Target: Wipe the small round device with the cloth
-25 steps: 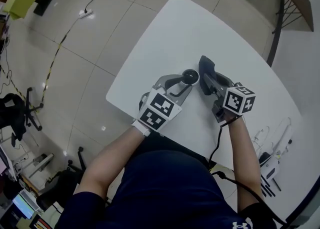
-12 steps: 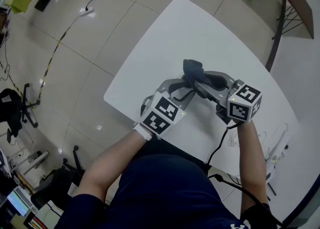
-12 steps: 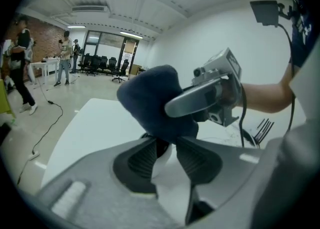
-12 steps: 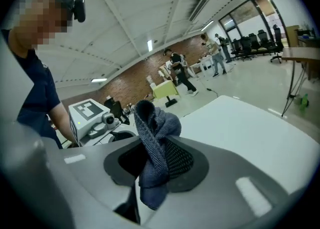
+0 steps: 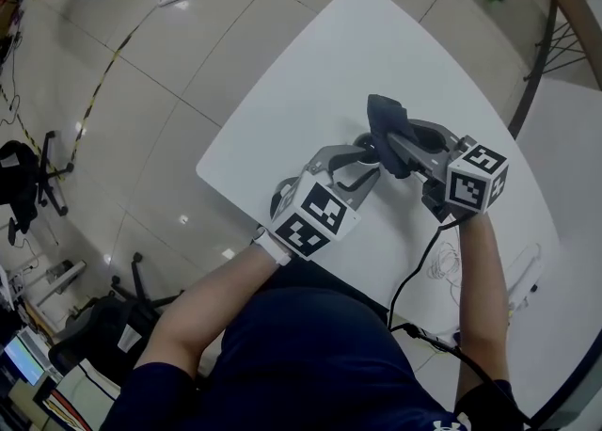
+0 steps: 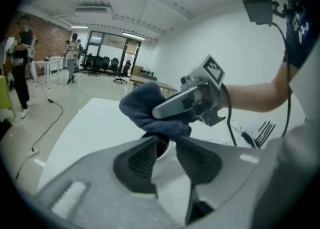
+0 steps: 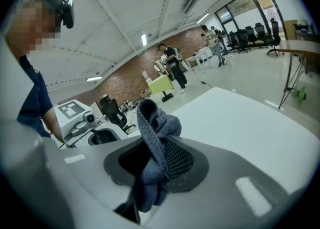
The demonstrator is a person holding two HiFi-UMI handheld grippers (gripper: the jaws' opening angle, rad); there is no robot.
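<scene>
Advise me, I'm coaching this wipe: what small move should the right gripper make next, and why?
Probably press the cloth down and rub it across the small round device. The right gripper grips the cloth just over the device, which the left gripper holds at its jaw tips; firm contact isn't evident.
</scene>
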